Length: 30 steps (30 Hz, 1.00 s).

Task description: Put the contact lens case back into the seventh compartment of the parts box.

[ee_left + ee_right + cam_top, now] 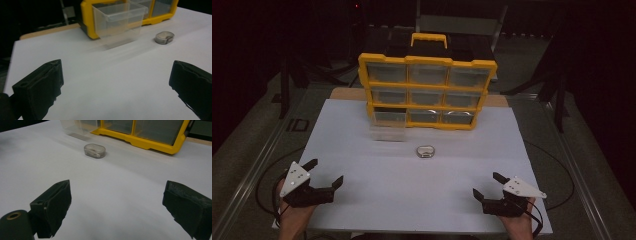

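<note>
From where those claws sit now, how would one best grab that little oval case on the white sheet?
Probably across its two long, flat sides, coming straight down from above. The case lies flat and low on the sheet, apart from the pulled-out drawer, so there is room around it. Its rounded ends might slip. The right gripper, jaws open, looks about as near as the left gripper.

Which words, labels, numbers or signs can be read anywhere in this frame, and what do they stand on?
"ID" (perhaps part of a longer marking): pale letters on the dark table surface, left of the white board; dim, so the reading is unsure.
Yellow organizer: no readable label on its frame or drawers.
Small metal case: no legible marking.
Pulled-out clear drawer: no text.
</note>
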{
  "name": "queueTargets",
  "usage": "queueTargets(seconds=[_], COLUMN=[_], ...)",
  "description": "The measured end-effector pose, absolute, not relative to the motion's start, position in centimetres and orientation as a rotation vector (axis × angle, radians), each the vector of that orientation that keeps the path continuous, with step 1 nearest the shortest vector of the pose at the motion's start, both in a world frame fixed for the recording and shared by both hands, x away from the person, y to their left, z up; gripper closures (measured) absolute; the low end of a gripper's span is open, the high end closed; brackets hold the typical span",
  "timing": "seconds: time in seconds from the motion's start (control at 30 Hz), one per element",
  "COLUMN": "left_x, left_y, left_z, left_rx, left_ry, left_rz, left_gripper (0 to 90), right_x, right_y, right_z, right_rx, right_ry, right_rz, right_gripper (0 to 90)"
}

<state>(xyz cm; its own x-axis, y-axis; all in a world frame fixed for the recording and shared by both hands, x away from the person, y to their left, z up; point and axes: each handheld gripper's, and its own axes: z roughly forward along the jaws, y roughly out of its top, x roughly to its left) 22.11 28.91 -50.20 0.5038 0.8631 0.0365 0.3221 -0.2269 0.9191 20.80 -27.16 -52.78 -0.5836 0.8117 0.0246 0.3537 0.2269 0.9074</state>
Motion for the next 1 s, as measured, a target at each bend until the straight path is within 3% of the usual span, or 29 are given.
queueTargets(seconds=[0.37,1.0], left_x=[22.2,22.7], left_y=[30.0,27.6], left_z=[-50.2,-49.1], left_rx=[1.741,1.828], left_ry=[1.033,0.947], left_rz=[0.663,0.694], left_gripper=[0.3,0.3], right_x=[21.1,21.2], right_y=[-27.2,-27.7], right_z=[-53.0,-53.1], right_rx=[1.083,1.105], right_ry=[2.029,1.983], right_rz=[1.368,1.389], right_gripper=[8.2,8.2])
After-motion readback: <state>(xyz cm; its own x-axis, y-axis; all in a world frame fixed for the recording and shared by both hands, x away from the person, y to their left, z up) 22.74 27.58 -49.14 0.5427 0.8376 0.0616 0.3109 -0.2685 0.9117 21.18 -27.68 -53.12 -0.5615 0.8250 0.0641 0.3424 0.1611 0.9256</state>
